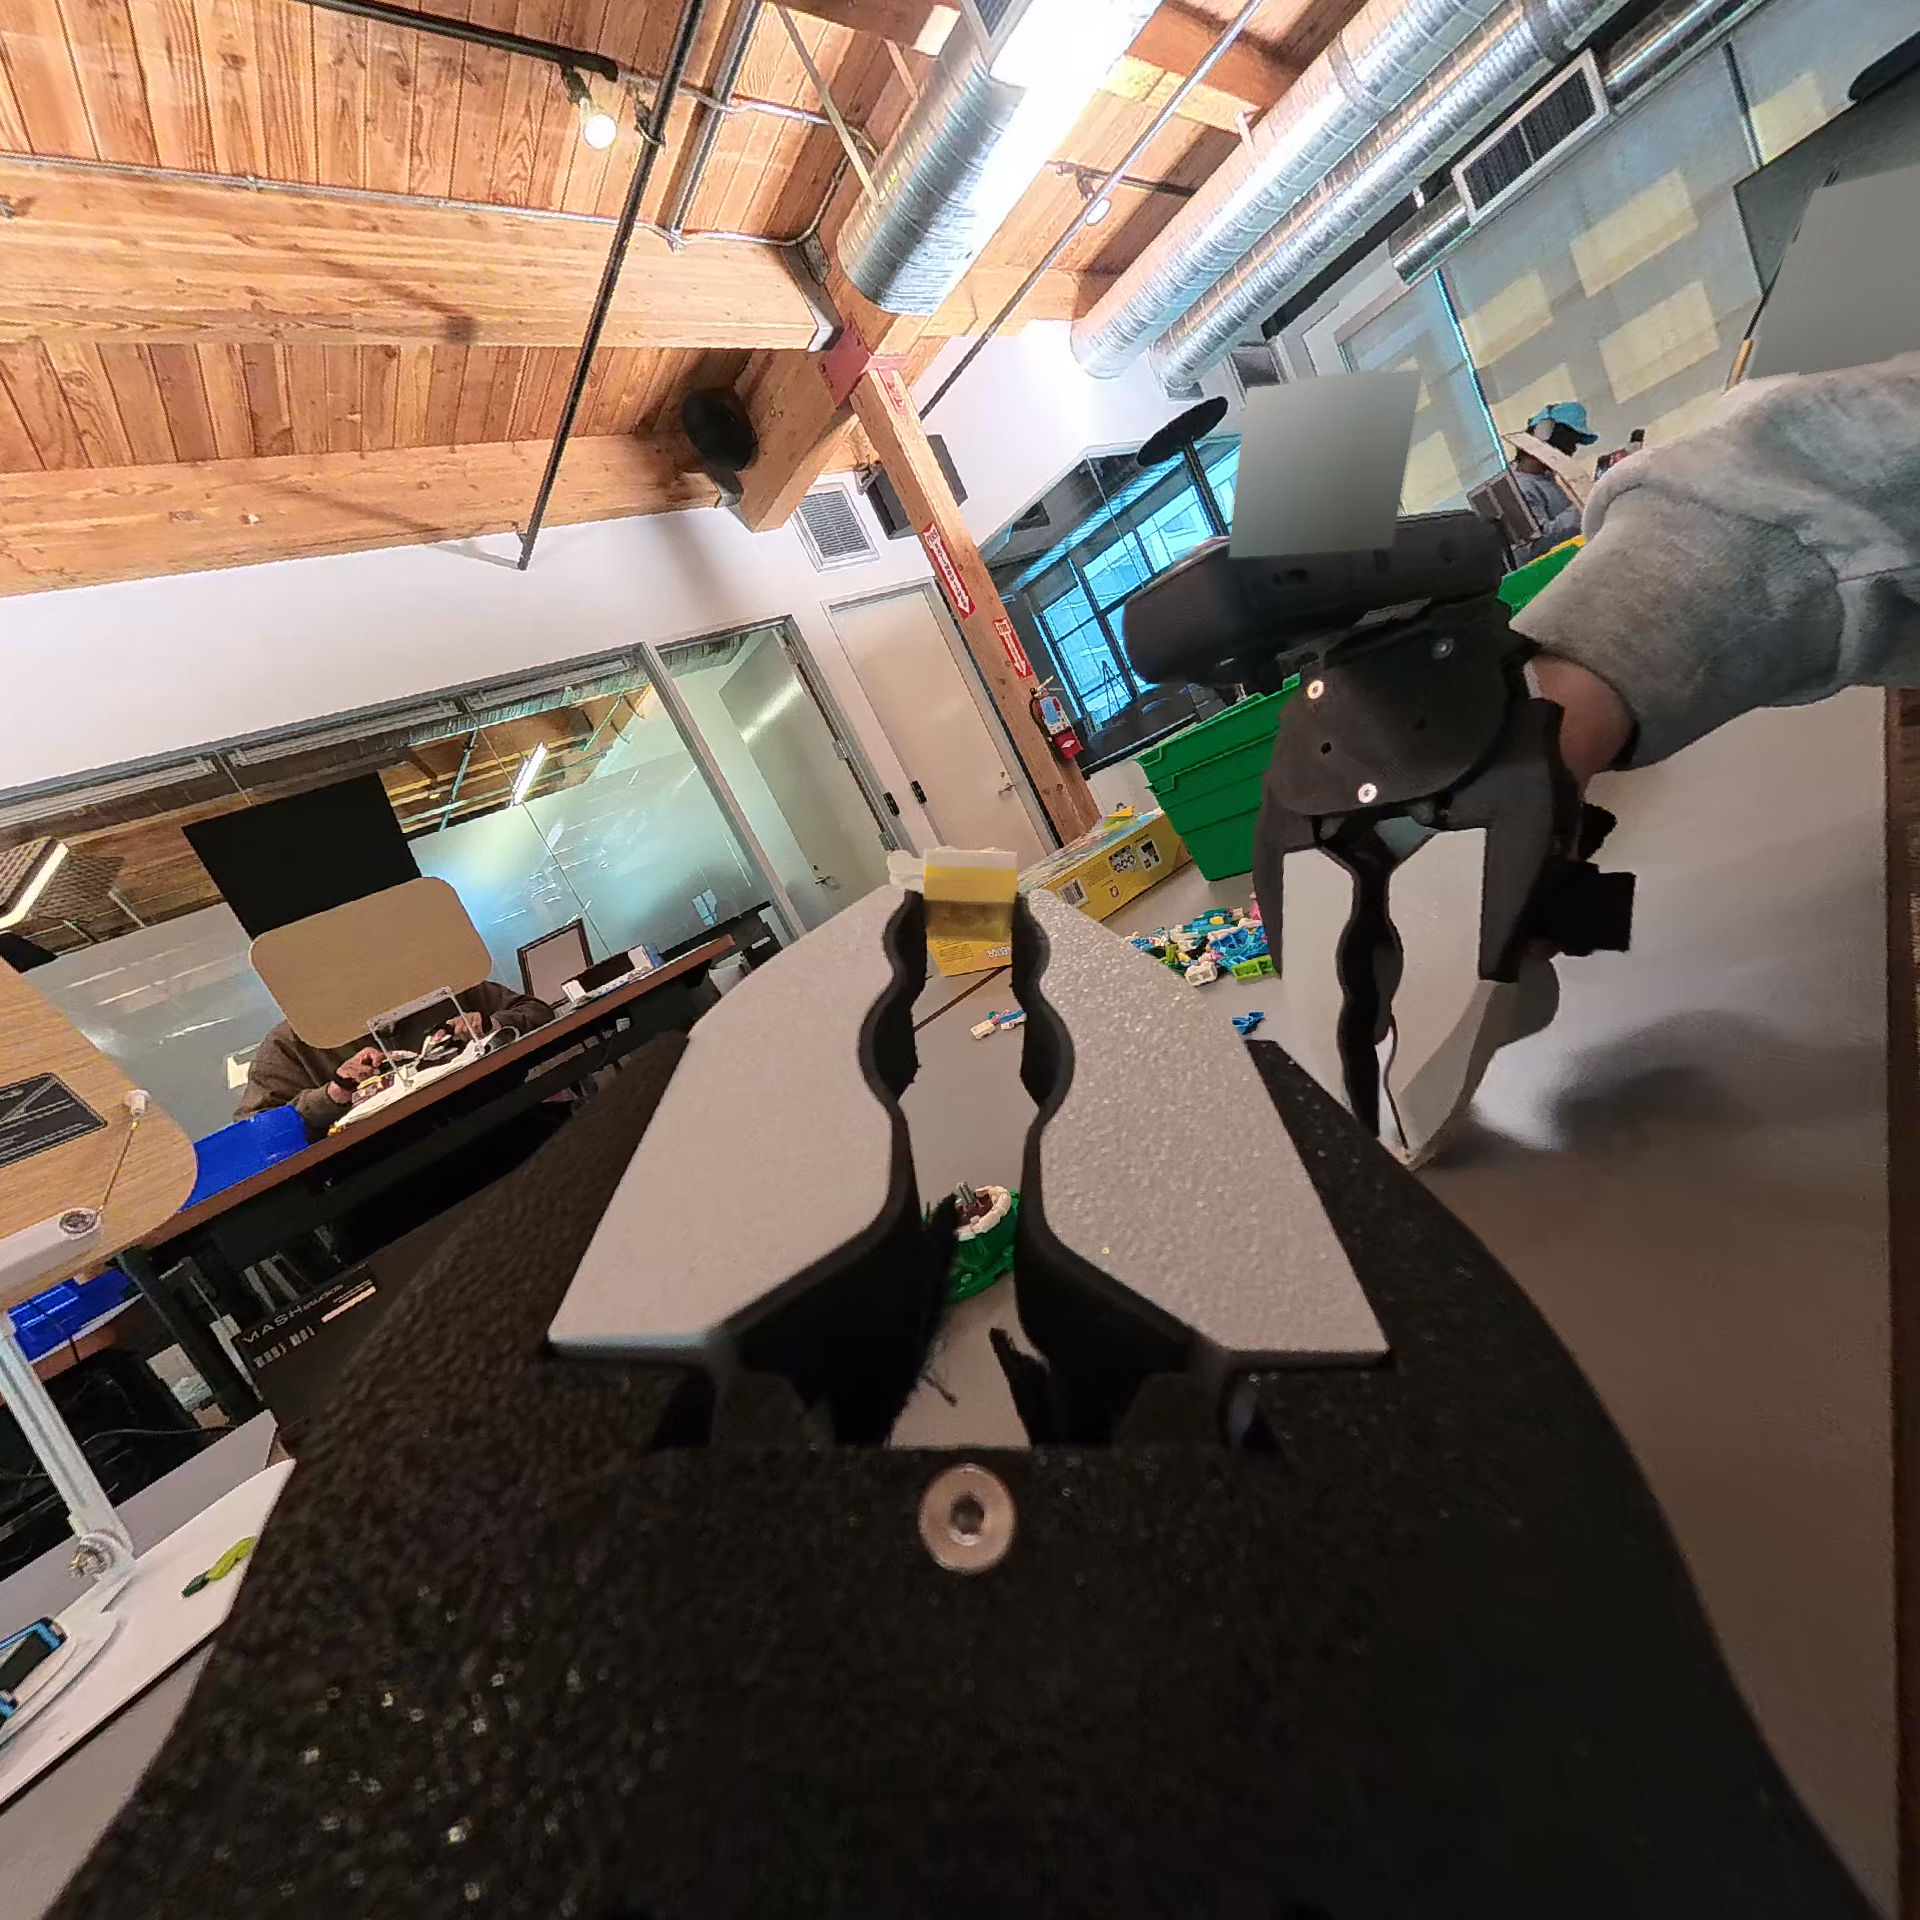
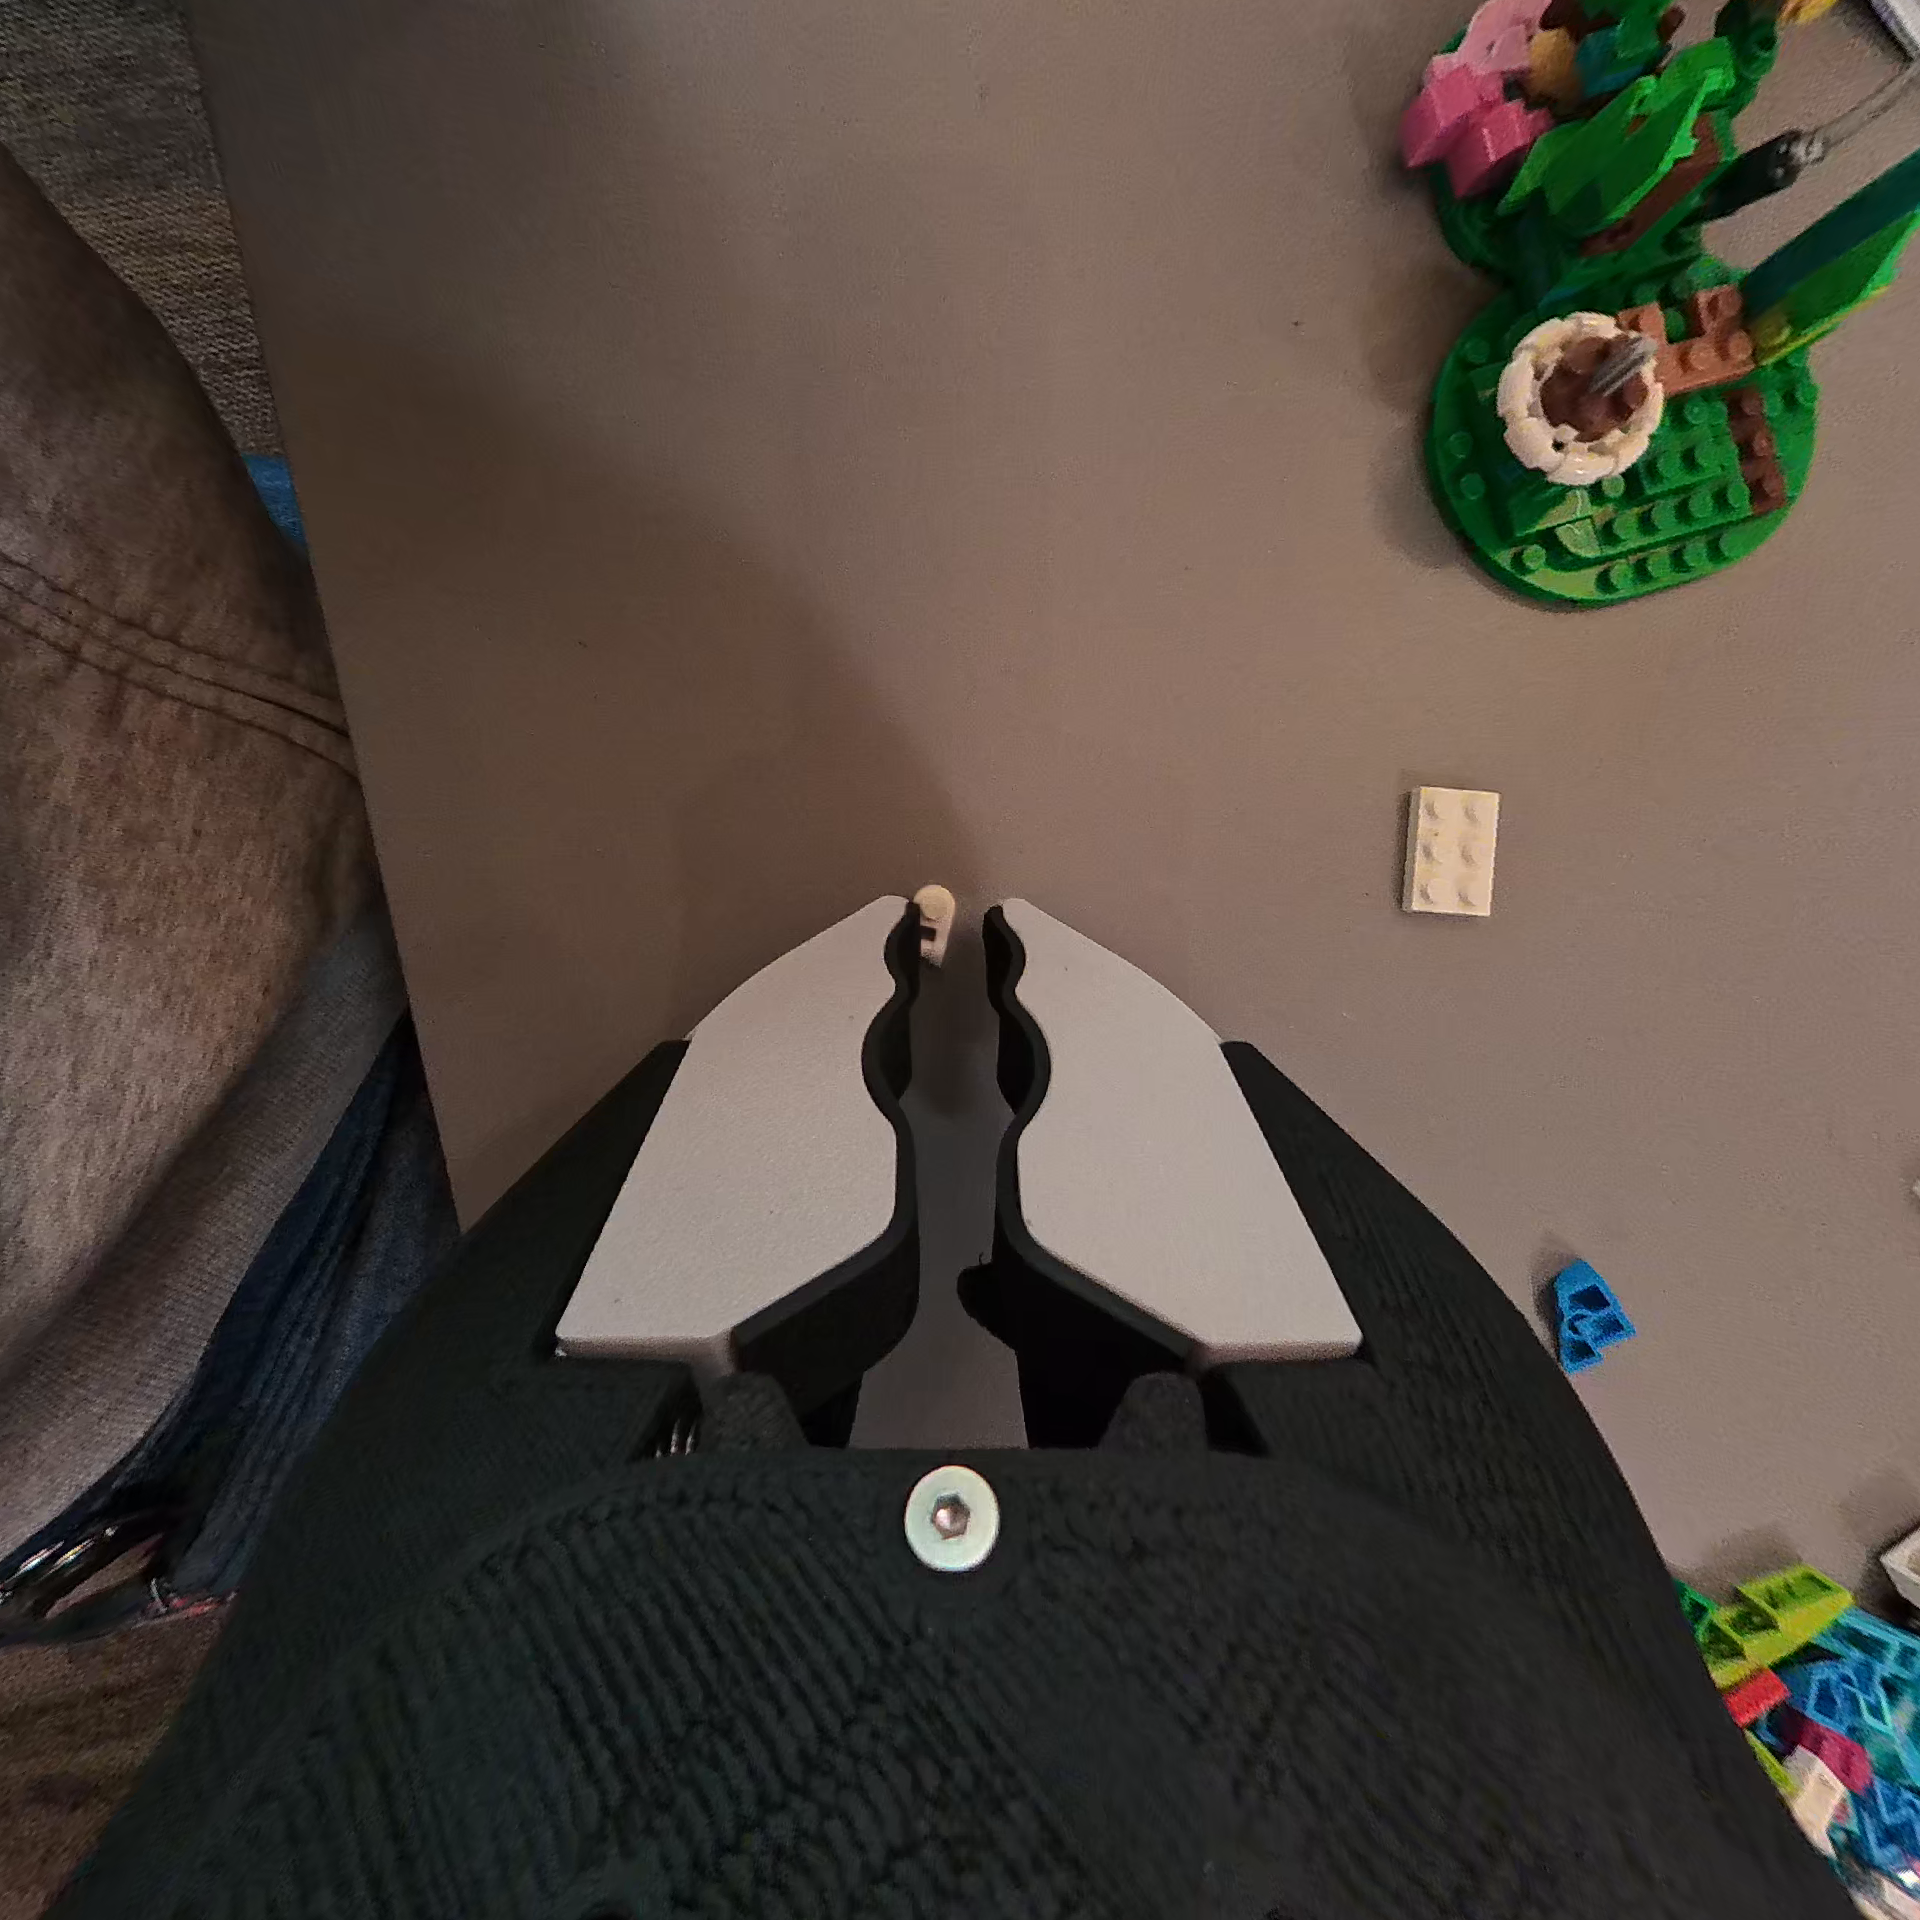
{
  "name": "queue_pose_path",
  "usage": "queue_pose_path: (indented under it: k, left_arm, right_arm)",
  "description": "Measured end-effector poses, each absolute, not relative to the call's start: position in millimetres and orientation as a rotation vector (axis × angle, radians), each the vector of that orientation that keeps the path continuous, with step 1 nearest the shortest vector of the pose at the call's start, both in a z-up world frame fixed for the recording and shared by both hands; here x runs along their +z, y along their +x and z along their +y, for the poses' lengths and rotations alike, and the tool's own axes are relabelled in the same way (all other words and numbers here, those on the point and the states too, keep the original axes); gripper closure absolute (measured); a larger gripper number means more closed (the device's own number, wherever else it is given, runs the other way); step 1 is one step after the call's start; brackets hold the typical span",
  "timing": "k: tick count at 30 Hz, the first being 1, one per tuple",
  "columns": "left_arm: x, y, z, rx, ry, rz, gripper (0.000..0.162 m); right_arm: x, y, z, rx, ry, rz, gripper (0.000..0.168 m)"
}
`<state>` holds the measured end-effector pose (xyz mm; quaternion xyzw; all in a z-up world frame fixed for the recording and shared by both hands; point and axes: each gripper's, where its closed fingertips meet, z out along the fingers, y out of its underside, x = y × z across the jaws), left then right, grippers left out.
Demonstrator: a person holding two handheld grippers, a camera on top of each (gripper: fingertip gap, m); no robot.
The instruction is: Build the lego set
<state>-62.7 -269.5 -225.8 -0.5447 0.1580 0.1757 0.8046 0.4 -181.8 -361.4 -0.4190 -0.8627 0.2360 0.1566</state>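
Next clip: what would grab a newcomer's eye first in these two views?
In the right wrist view, the bright green round Lego garden base with a white flower and pink blossoms sits top right on the grey table, and the right gripper has a tiny cream peg at its tips. In the left wrist view, the left gripper holds a small translucent yellow brick.

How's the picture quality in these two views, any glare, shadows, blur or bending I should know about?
Left wrist view: the ceiling light strip is blown out, straight beams and ducts bow from the wide lens, and the right gripper casts a soft shadow on the table. Right wrist view: dimmer and even, with a broad shadow ahead of the gripper, and the loose brick pile smears at the corner.
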Motion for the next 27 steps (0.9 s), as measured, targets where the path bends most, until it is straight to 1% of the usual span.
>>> queue_pose_path:
  k: [12, 18, 23, 25, 27]
  left_arm:
    - [-226, -62, -269, 0.373, -1.168, 0.342, 0.146]
    - [-227, -62, -269, 0.37, -1.169, 0.344, 0.146]
    - [-227, -63, -269, 0.38, -1.175, 0.34, 0.146]
    - [-229, -63, -267, 0.381, -1.191, 0.342, 0.146]
    - [-231, -62, -266, 0.396, -1.205, 0.354, 0.146]
  right_arm:
    - [-364, 5, -185, 0.714, -1.261, -2.484, 0.156]
    - [-366, 6, -183, 0.667, -1.198, -2.496, 0.16]
    - [-365, 3, -181, 0.676, -1.255, -2.47, 0.162]
    - [-357, -6, -181, 0.708, -1.289, -2.395, 0.162]
    - [-336, -23, -186, 0.799, -1.313, -2.251, 0.162]
